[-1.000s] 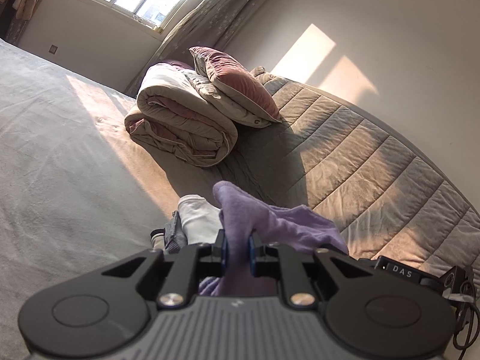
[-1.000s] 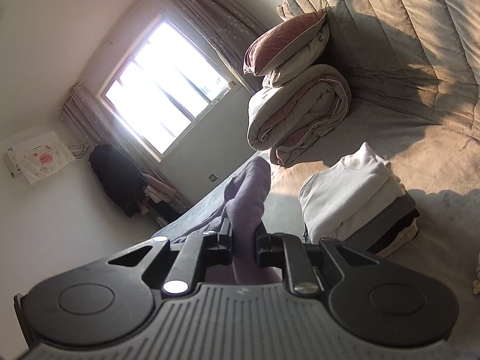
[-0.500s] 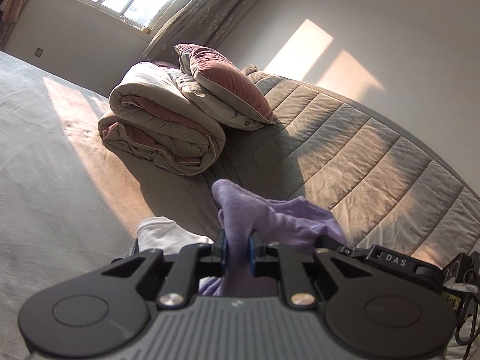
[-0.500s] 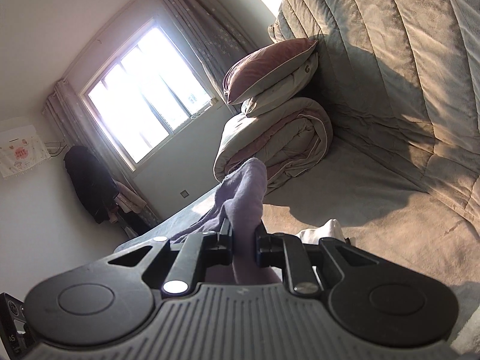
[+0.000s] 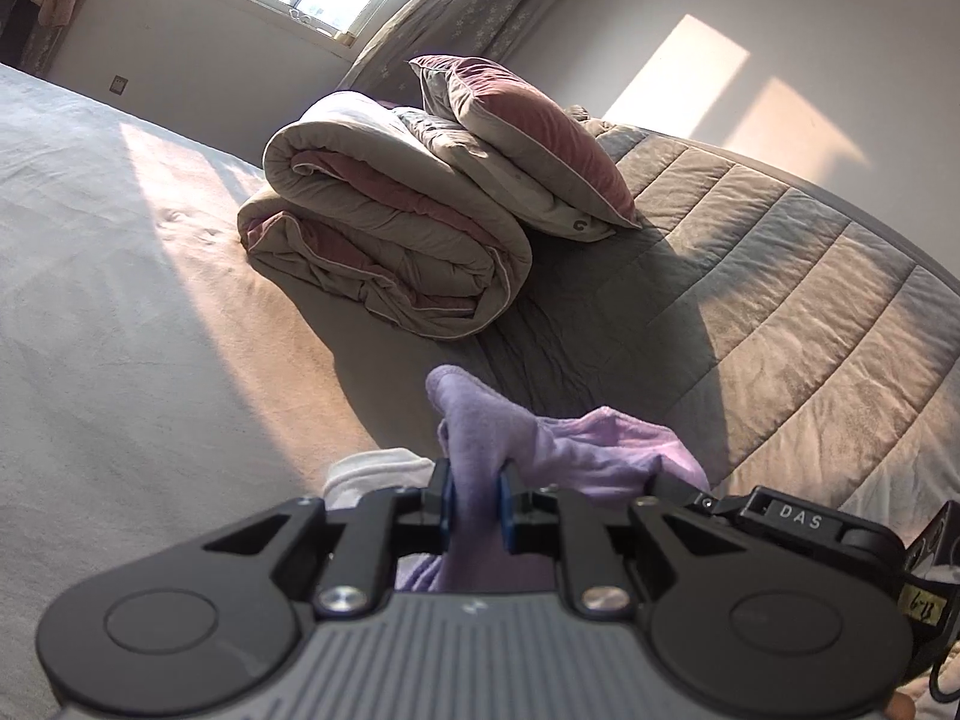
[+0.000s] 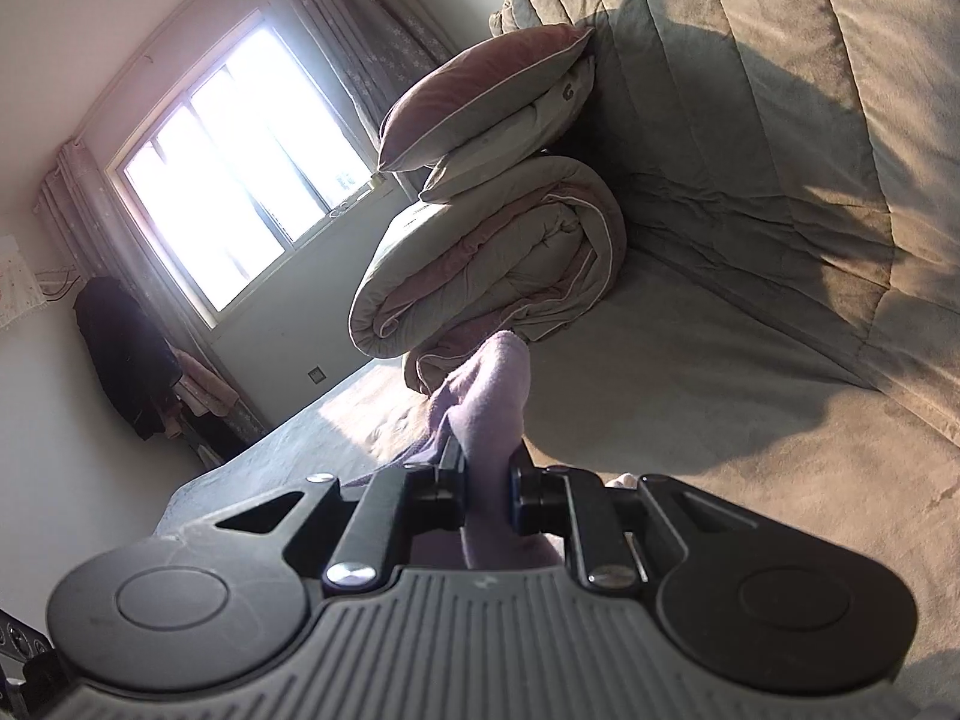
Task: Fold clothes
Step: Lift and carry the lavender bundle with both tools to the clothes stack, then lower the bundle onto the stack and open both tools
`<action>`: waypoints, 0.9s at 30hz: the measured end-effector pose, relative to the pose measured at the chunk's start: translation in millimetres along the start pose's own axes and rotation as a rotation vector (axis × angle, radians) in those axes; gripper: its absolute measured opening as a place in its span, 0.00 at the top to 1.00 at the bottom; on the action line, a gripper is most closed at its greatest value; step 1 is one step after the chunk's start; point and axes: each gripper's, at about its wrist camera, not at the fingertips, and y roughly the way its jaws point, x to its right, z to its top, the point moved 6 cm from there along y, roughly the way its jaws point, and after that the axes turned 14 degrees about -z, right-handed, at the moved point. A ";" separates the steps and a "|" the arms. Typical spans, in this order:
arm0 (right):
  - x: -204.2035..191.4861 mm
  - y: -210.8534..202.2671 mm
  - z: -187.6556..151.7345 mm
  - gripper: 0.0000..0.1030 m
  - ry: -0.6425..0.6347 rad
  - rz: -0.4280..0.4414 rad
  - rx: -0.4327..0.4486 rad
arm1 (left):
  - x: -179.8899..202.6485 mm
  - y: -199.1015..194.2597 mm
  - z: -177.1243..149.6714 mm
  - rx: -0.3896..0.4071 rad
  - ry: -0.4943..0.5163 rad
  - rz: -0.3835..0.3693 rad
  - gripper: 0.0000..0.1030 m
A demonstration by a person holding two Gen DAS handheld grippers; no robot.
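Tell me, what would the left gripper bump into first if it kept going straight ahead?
Probably the bed's grey-beige sheet, then the rolled grey and pink quilt beyond. The left gripper is shut on the soft purple garment, which leads the way. Depth is hard to judge.

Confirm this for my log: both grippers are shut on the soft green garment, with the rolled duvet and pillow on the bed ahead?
Wrong colour only. The soft garment is lilac purple, as both wrist views show. The left gripper and right gripper are shut on it, with the rolled beige-and-mauve duvet and mauve pillow ahead.
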 end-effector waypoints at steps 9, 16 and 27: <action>19.7 14.3 -17.0 0.67 -0.056 -0.169 0.048 | -23.4 0.7 -0.3 0.016 0.023 0.067 0.74; 34.3 -23.6 -11.7 0.67 0.004 -0.083 0.061 | -22.4 -17.8 -13.5 -0.083 -0.045 -0.015 0.70; 56.7 -50.5 -39.3 0.59 0.228 0.042 -0.119 | -21.3 -35.2 -34.3 -0.146 -0.160 -0.041 0.59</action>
